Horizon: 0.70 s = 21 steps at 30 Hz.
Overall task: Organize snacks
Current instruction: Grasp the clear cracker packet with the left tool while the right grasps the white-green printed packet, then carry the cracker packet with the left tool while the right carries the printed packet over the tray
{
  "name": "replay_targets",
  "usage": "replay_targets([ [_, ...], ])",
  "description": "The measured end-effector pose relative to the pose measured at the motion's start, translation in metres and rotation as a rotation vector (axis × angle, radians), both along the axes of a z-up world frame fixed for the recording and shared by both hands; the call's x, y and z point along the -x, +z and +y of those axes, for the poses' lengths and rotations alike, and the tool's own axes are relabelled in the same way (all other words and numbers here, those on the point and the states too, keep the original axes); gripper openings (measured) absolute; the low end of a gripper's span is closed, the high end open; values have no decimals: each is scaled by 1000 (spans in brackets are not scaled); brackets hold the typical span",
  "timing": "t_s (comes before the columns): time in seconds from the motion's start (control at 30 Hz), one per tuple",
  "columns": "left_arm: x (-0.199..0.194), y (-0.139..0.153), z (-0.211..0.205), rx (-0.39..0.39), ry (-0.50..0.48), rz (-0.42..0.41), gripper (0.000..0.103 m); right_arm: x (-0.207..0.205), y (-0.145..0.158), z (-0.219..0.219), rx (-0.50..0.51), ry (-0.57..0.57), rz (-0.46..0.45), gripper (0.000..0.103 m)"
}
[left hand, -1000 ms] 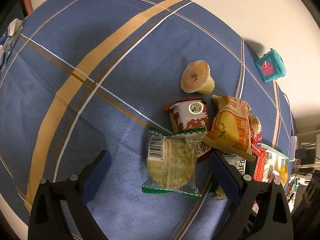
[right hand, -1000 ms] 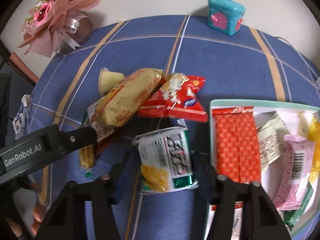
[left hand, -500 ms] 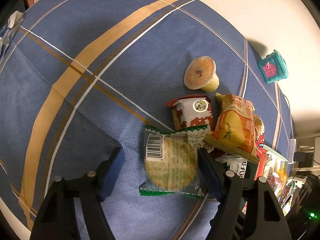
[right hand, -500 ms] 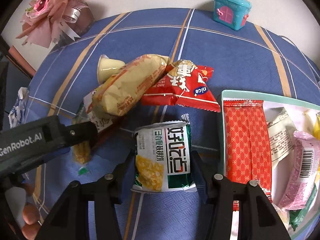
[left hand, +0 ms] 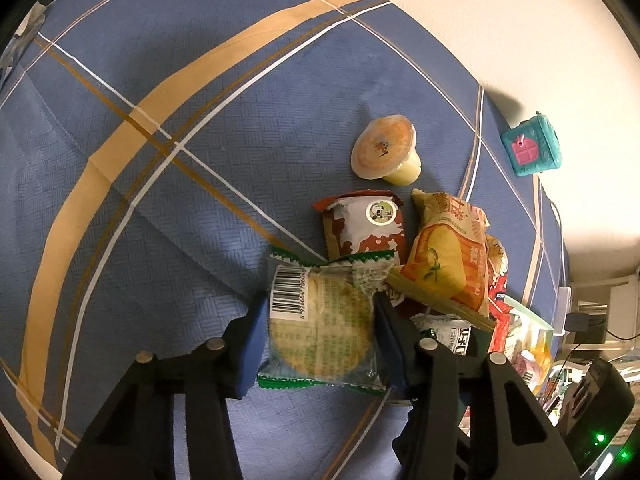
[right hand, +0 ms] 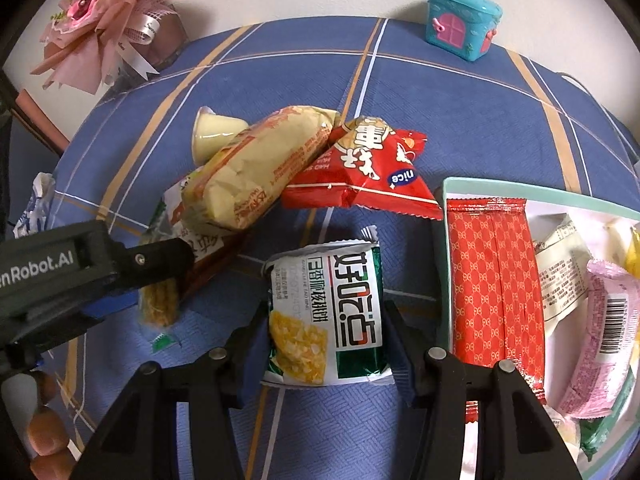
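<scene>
My left gripper [left hand: 320,330] pinches the clear cracker packet [left hand: 322,326] at its sides, its long axis running away from me. My right gripper [right hand: 326,332] clamps the green-and-white corn snack packet [right hand: 328,312] the same way. The tray [right hand: 532,194] is my landmark — it sits immediately right of the corn packet, so I judge my right hand nearer and likely to deliver first. The cracker packet lies well left of the tray, beyond the yellow bag [right hand: 256,172].
</scene>
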State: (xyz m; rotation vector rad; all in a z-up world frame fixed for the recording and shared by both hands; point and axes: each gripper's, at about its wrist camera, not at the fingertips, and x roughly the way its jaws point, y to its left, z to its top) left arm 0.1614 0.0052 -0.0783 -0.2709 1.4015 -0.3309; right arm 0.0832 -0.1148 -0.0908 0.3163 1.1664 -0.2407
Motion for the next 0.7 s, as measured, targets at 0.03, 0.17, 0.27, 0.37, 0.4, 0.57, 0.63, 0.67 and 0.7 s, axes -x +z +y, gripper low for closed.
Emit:
replay_targets([
  [0.03, 1, 0, 1, -2, 1, -1, 51, 0, 0, -1, -2, -1, 0, 55],
  [0.17, 4, 3, 0, -8, 7, -4, 51, 1, 2, -4, -11, -4, 4, 55],
  [0.27, 5, 3, 1, 1, 7, -1, 51, 2, 3, -8, -26, -12, 8, 54],
  [0.37, 5, 3, 1, 2, 13, 4, 51, 4, 4, -12, -44, -19, 8, 54],
  [0.4, 5, 4, 1, 2, 16, 5, 51, 4, 4, -13, -48, -22, 10, 54],
  [0.57, 9, 13, 1, 2, 13, -22, 51, 8, 8, -22, -58, -28, 13, 54],
  [0.63, 11, 16, 0, 6, 13, -26, 51, 10, 14, -25, -63, -28, 1, 54],
  [0.67, 13, 18, 0, 9, 14, -28, 51, 13, 17, -27, -64, -26, -3, 54],
  [0.7, 14, 20, 0, 11, 14, -32, 51, 14, 20, -29, -63, -26, -9, 54],
])
